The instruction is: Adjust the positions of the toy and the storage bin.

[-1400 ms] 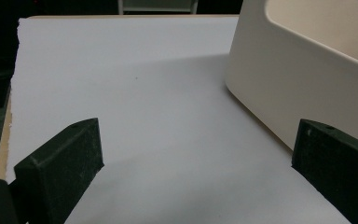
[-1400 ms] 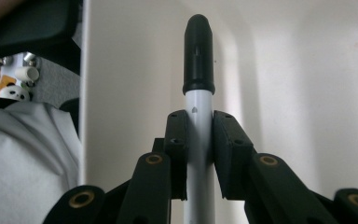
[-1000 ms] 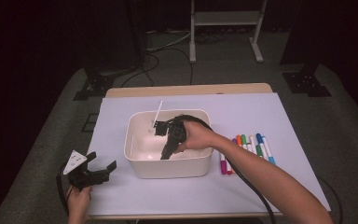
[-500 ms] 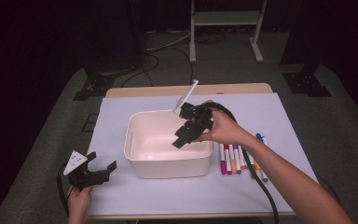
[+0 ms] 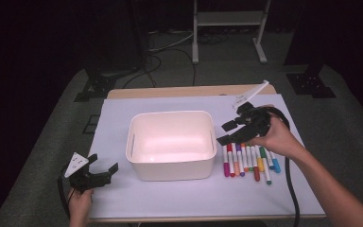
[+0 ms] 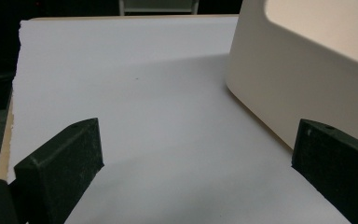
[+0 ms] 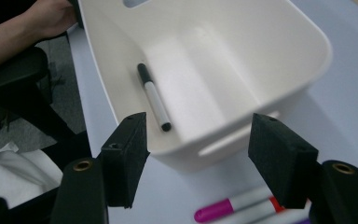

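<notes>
The table (image 5: 179, 198) carries a white sheet. A white bin (image 5: 171, 144) sits at its middle; inside lies one white marker (image 7: 154, 98) with a black cap. A row of coloured markers (image 5: 248, 161) lies just beside the bin toward the right edge. Above them hangs the right claw (image 5: 234, 132), spread, empty. The left claw (image 5: 103, 165), spread, rests near the front-left corner.

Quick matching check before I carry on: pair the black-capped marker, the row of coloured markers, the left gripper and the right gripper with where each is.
Things:
1 black-capped marker
2 coloured markers
3 left gripper
4 right gripper

Places:
A above the markers, right of the white bin
B inside the bin
C left of the bin, near the sheet's front edge
D on the sheet right of the bin

Pairs: 1-B, 2-D, 3-C, 4-A
</notes>
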The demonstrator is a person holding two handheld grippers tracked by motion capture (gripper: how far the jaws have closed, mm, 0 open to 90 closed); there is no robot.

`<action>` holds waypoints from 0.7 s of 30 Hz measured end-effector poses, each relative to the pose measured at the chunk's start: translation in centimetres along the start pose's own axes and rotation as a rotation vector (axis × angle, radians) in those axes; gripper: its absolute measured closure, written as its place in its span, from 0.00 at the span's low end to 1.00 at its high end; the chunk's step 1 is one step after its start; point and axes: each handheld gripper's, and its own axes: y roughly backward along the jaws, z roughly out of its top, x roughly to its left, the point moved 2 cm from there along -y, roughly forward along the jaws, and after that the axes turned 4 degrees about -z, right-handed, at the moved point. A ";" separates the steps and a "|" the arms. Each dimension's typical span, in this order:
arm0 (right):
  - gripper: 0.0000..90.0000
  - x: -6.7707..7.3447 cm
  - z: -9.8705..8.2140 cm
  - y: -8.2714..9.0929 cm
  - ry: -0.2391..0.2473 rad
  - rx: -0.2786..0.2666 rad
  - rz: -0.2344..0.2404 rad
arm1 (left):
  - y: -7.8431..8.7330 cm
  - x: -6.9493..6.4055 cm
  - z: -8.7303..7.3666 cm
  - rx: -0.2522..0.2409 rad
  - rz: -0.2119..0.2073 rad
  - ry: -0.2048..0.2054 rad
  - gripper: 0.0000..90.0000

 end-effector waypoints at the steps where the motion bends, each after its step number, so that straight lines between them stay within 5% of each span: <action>1: 0.39 -0.4 -0.7 0.3 -0.011 -0.007 -0.011 | 0.0 0.0 0.0 0.000 0.000 -0.001 0.01; 9: 0.39 -3.2 -6.2 1.9 -0.128 -0.037 -0.092 | 0.0 0.0 0.0 0.001 0.001 -0.004 0.01; 21: 0.37 -6.3 -13.8 1.6 -0.285 -0.005 -0.169 | 0.0 -0.1 0.0 0.001 0.004 -0.016 0.01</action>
